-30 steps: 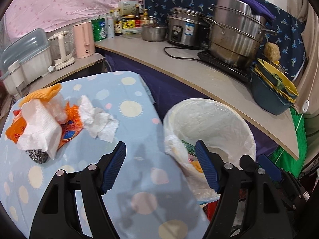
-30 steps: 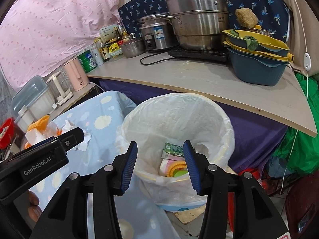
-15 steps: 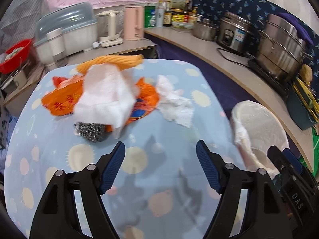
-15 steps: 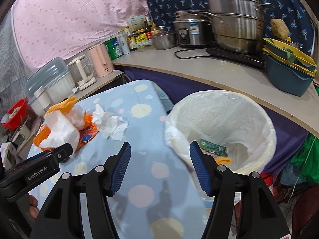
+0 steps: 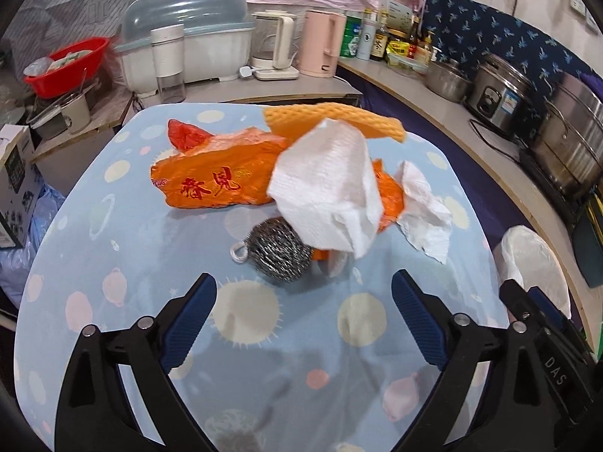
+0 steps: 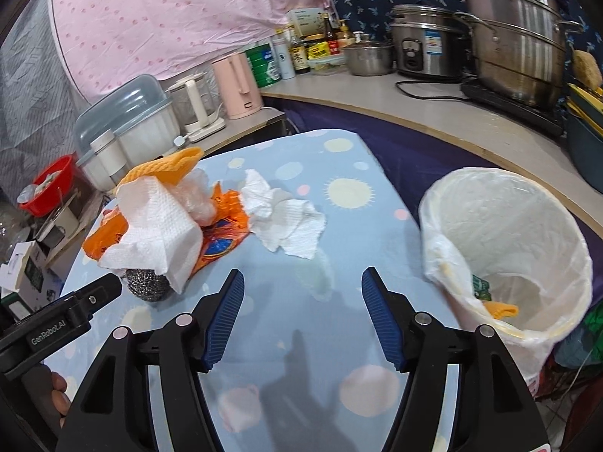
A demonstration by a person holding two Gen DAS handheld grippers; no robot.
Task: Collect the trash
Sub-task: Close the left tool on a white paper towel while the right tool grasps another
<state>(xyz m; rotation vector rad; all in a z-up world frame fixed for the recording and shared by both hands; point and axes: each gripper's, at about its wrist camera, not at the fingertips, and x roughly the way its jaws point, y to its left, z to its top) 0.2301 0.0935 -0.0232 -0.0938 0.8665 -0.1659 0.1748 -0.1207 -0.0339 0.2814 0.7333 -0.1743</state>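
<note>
A trash heap lies on the blue dotted table [image 5: 113, 263]: an orange plastic bag [image 5: 215, 184], a white paper towel [image 5: 324, 196] over it, an orange cloth [image 5: 331, 120] behind, a steel scourer [image 5: 280, 250] in front and a crumpled tissue [image 5: 426, 207] at the right. My left gripper [image 5: 303, 303] hovers just before the scourer, its jaws opening wide with nothing between them. My right gripper [image 6: 303, 303] is also opening and empty, short of the crumpled tissue [image 6: 286, 222]. The lined bin [image 6: 527, 226] stands to its right with scraps inside.
A counter curves behind with a pink kettle [image 5: 324, 43], bottles, a rice cooker [image 5: 501, 94] and big steel pots [image 6: 516, 37]. A dish rack box [image 5: 188, 37] and a red basin [image 5: 64, 64] sit at the left. A hand holds the left gripper's body [image 6: 56, 324].
Both grippers swung left from over the bin to the table's trash heap, which now fills the middle of the views. Both sets of jaws opened wider.
</note>
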